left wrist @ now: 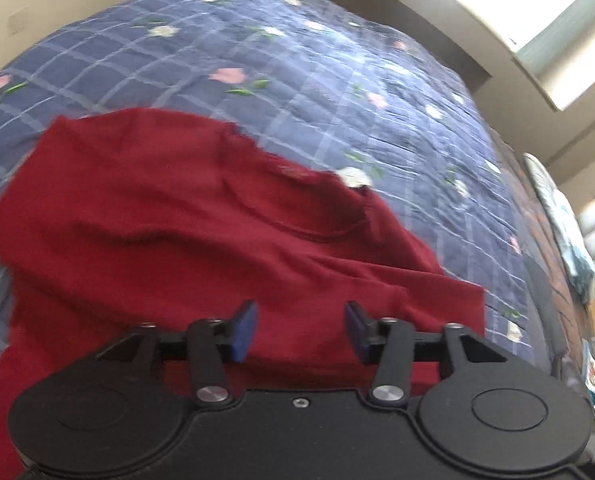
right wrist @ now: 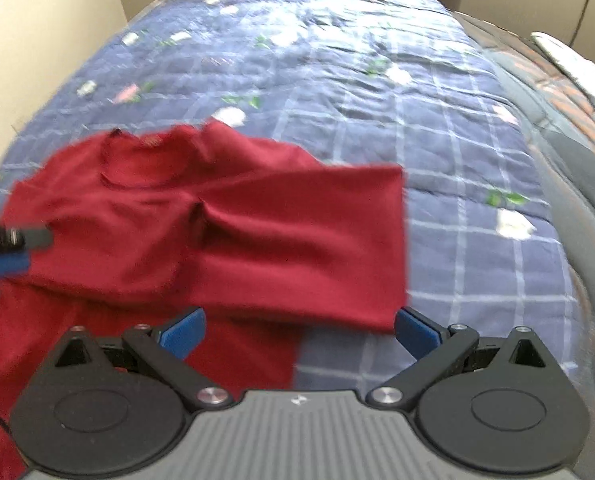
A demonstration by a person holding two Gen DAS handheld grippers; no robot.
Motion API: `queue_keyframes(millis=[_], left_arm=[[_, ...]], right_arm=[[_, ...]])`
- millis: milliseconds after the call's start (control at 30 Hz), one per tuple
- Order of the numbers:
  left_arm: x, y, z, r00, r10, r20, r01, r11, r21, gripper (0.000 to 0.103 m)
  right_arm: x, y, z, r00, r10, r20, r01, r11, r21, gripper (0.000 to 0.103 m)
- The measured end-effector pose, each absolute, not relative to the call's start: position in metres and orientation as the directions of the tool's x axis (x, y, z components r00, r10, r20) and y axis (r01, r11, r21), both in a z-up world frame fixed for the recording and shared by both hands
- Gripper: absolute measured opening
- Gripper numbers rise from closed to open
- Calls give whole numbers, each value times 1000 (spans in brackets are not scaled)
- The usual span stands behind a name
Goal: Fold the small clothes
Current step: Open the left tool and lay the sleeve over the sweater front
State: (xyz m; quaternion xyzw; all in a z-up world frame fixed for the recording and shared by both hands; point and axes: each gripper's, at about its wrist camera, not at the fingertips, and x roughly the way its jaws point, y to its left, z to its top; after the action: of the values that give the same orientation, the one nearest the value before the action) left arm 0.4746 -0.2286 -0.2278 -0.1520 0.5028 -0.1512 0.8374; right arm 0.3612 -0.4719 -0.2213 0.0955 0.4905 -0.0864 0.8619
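Your left gripper [left wrist: 300,330] stood released above the red shirt [left wrist: 185,216]; your right gripper [right wrist: 299,334] was likewise spread wide, gripping nothing.

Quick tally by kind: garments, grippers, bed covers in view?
Red shirt: 1
Grippers: 2, left gripper and right gripper
Blue quilt: 1
Total: 4

A dark red shirt [right wrist: 217,220] lies on the quilt [right wrist: 377,100], neckline at the far side, one side folded over the middle (its straight edge rumpled, not flat), cloth creased.
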Motion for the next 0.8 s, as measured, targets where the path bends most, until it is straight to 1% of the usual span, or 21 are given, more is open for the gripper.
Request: queue_keyframes(millis=[100,167,267,367,433,500,600,633,667,700,767,800], left_arm=[[471,-200,-231,467,-328,-821,7,930,-368,65],[472,-177,-233,477,-257,-841,-68,943,-326,75],[478,-138,-237,477,-132,-869,-193,949,-250,83],[489,-101,-243,469,-54,-881,-288,934,-211,90],[498,-78,-249,450,-38,-892,-340,916,-211,90],[506,-58,-254,439,-49,-897,-381,894,-236,90],[517,-32,-262,447,-138,-884,-439,827,-351,89],[520,-27,-265,450,-159,-879,-451,809,-377,85],[524,-21,-268,449,-176,-876,-462,794,-396,76],[526,-20,-270,444,-185,-877,-468,786,-403,71],[532,-19,-277,418,-199,-886,-481,779,-402,37],[536,-21,-281,402,-214,-890,-480,779,-404,31]], right_arm=[[376,-460,-223,516,-22,-856,195,976,92,103],[385,-451,-227,515,-14,-857,162,983,82,103],[397,-440,-236,508,-6,-861,131,989,71,103],[406,-434,-246,495,-24,-869,130,990,46,103],[408,-433,-249,497,-26,-867,132,990,46,103],[411,-432,-253,490,-33,-871,128,991,34,103],[414,-430,-268,441,-68,-895,124,992,-14,103],[414,-429,-272,435,-78,-897,121,992,-27,103],[413,-429,-274,439,-83,-894,118,992,-34,103],[412,-427,-274,444,-89,-892,119,992,-40,103],[412,-426,-274,441,-100,-892,133,990,-46,103],[412,-426,-274,438,-105,-893,144,988,-46,103]])
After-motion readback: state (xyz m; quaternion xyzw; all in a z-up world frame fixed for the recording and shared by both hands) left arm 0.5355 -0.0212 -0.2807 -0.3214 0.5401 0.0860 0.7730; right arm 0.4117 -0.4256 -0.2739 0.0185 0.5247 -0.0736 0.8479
